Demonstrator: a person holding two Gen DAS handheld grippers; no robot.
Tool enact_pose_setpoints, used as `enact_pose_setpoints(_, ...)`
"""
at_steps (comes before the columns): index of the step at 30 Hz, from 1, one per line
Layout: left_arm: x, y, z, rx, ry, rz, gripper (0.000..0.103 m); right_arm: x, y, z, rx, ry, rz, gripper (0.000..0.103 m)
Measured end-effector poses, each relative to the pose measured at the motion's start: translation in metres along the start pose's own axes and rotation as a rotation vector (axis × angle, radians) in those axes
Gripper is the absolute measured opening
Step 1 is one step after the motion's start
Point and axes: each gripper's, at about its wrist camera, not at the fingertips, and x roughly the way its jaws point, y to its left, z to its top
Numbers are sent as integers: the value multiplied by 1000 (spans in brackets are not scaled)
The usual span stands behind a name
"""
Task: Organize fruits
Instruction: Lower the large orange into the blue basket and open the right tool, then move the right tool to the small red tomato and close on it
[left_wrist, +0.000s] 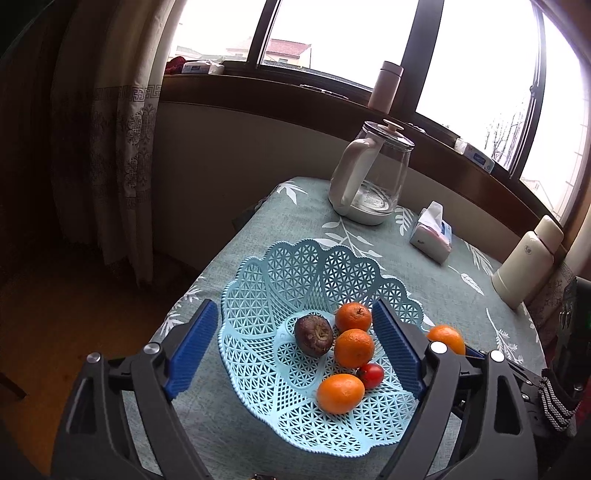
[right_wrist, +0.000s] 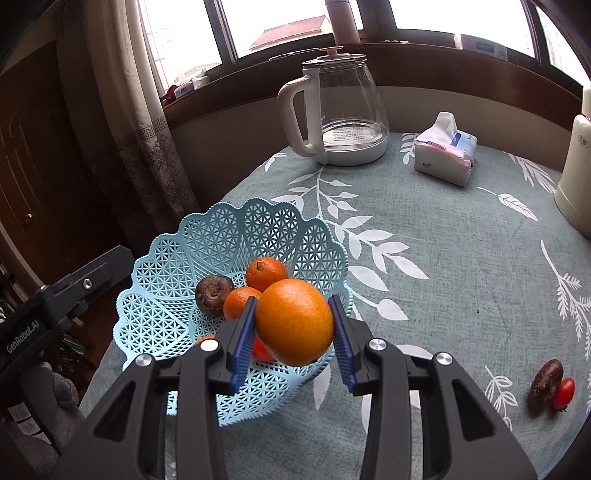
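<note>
Left wrist view: the left tongs (left_wrist: 291, 347) stand spread wide and released above the light blue basket (left_wrist: 295, 266), one blue pad at each side of it; the basket sits on the table (left_wrist: 424, 266) with its teal leaf-print cloth; inside lie three oranges (left_wrist: 354, 348), a dark brown fruit (left_wrist: 314, 335) touching them on the left, and a small red tomato (left_wrist: 371, 375) between the two nearer oranges; a fourth orange (left_wrist: 447, 338) shows just right of the basket rim, partly behind the right pad; far off stand a glass kettle (left_wrist: 373, 173), a tissue pack (left_wrist: 432, 232) and a cream flask (left_wrist: 524, 266) at the right

Right wrist view: the right tongs (right_wrist: 293, 325) are clenched on the large orange (right_wrist: 294, 322), held over the near right part of the basket (right_wrist: 207, 240); behind it in the basket sit two oranges and the dark fruit (right_wrist: 213, 294); near the right edge of the table (right_wrist: 443, 240) a second dark fruit (right_wrist: 546, 384) lies touching a red tomato (right_wrist: 564, 393), well apart from the basket; the kettle (right_wrist: 343, 107) and tissue pack (right_wrist: 445, 153) stand at the far side
</note>
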Motion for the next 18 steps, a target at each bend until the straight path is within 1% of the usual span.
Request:
enact_pose_setpoints(3,2,-2,-1,6,5,-1,87,0,-3,0,10,2,11,39)
enact_pose_setpoints(7,2,-3,-2,8,5,-1,87,-4,-1,2,5,-20,32,39)
enact_pose_setpoints(11,2,-3,-2,8,4,-4,87,-11,-3,2,9,-38,28,39)
enact_pose_setpoints(14,2,-5,-3,11,6,-8,87,-18,-13,-2,29,-47,4,39)
enact_pose_setpoints(18,3,-11,-5,25,11,-14,87,-29,-38,-10,75,-55,-42,39)
